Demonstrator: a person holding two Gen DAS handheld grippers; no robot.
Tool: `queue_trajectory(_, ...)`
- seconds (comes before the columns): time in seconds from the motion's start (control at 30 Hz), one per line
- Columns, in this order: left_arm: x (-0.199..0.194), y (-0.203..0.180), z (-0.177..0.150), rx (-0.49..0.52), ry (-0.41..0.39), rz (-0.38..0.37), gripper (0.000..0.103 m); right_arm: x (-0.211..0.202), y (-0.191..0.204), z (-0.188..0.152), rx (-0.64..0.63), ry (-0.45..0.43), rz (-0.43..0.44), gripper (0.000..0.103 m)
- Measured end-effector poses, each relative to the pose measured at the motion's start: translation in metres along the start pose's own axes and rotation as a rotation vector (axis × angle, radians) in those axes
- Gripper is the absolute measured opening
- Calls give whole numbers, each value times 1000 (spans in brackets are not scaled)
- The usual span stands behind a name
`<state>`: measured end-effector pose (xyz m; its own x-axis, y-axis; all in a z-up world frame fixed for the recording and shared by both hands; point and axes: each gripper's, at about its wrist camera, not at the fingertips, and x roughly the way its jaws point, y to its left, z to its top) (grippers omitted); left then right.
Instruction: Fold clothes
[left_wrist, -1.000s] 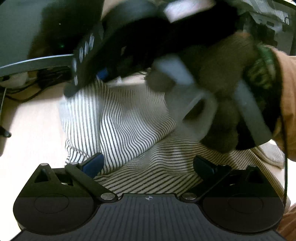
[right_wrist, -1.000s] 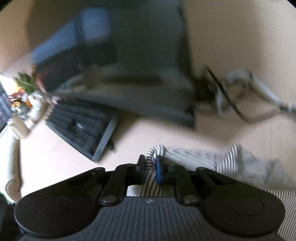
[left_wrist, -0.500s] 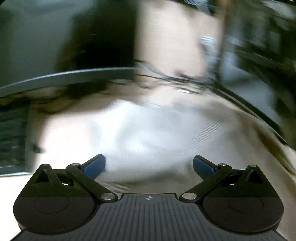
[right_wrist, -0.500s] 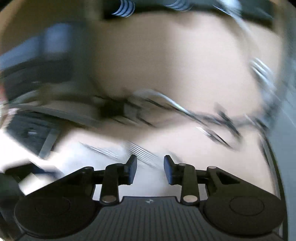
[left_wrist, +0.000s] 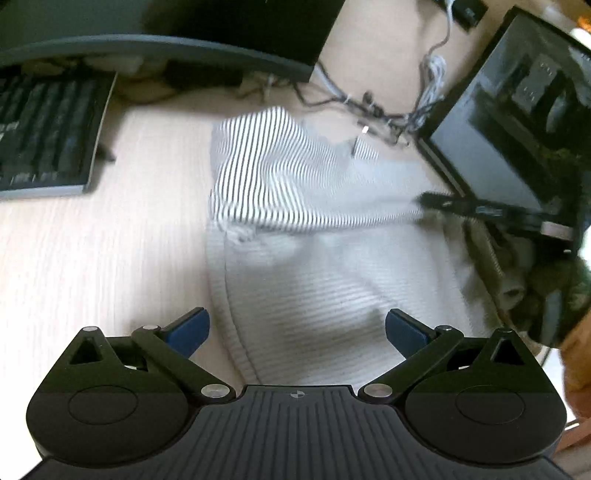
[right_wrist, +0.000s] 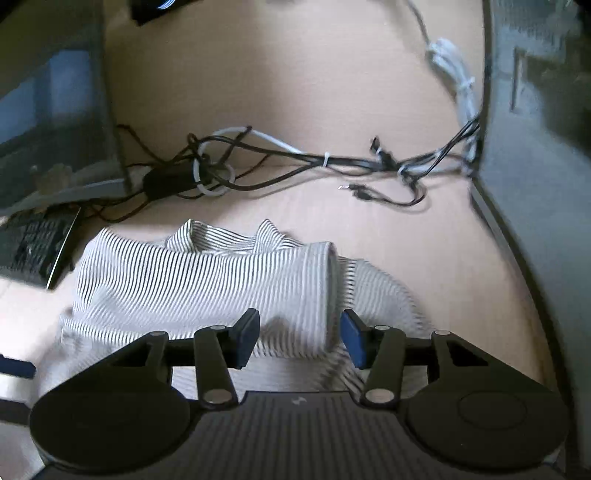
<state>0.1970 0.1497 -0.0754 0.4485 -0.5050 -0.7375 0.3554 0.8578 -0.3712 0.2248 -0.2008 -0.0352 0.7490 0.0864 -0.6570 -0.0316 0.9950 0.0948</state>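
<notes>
A striped shirt (left_wrist: 295, 177) lies bunched on the pale wooden desk (left_wrist: 92, 258), and everything else sits around it. To its left is a black keyboard (left_wrist: 44, 136). Behind it runs a tangle of cables (right_wrist: 295, 162), and to its right a dark monitor (left_wrist: 491, 122) stands at an angle.

The left gripper (left_wrist: 297, 328) hovers over the shirt's near edge with its jaws wide apart, nothing between them.

The right gripper (right_wrist: 299, 338) is at the shirt's right side. Its jaws have just been opening and now stand partly apart; a folded sleeve (right_wrist: 317, 280) lies past the fingertips, not pinched by them.
</notes>
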Motion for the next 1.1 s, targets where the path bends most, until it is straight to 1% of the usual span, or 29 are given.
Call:
queue_trajectory(0.07, 4, -3, -4, 11, -8, 27, 100, -20, 1, -10, -27, -11, 0, 47)
queue_trajectory(0.13, 9, -10, -3, 29, -28, 64, 91, -33, -2, -22, 1, 29, 45, 42)
queue_trajectory(0.17, 13, -13, -2, 34, -37, 82, 88, -35, -2, -29, 23, 72, 91, 35)
queue_trajectory(0.23, 18, -17, 0, 46, -51, 96, 81, -31, 3, -43, 25, 139, 140, 34)
queue_trajectory(0.27, 22, -20, 2, 63, -58, 102, 77, -25, 6, -49, 3, 146, 126, 33)
queue_trajectory(0.3, 26, -23, 5, 85, -65, 111, 75, -24, 11, -52, -41, 115, 111, 33)
queue_trajectory(0.43, 51, -29, 25, 163, -86, 168, 71, -3, 5, -37, -60, 71, 47, 31)
queue_trajectory(0.5, 63, -28, 39, 179, -94, 225, 64, 11, -2, -27, -73, 41, -3, 31)
queue_trajectory(0.57, 65, -19, 49, 146, -101, 285, 63, 19, -13, -17, -57, 34, -38, 31)
queue_trajectory(0.6, 61, -14, 52, 113, -103, 286, 63, 21, -19, -12, -40, 36, -54, 30)
queue_trajectory(0.63, 51, -10, 51, 81, -109, 268, 62, 14, -24, -10, -13, 32, -51, 30)
queue_trajectory(0.67, 41, -6, 50, 51, -114, 247, 64, 4, -31, -10, 6, 16, -37, 30)
queue_trajectory(0.73, 20, -5, 39, 18, -103, 165, 73, -20, -40, -19, 3, 2, -41, 31)
queue_trajectory(0.77, 9, -5, 33, 2, -95, 125, 80, -32, -44, -23, 1, -5, -42, 33)
queue_trajectory(0.8, 4, -6, 26, -2, -79, 100, 81, -42, -50, -29, 8, 9, -40, 33)
queue_trajectory(0.87, 4, -17, 12, 18, -31, 93, 81, -56, -58, -42, 35, 57, -7, 35)
queue_trajectory(0.93, 9, -30, -2, 59, 13, 123, 80, -70, -55, -57, 23, 83, 10, 36)
queue_trajectory(1.0, 12, -41, -13, 100, 33, 177, 76, -83, -51, -71, 12, 101, 20, 37)
queue_trajectory(1.07, 10, -46, -21, 104, 43, 207, 76, -91, -48, -80, 20, 123, 31, 40)
queue_trajectory(1.1, 9, -48, -24, 105, 47, 220, 76, -93, -48, -85, 26, 137, 21, 41)
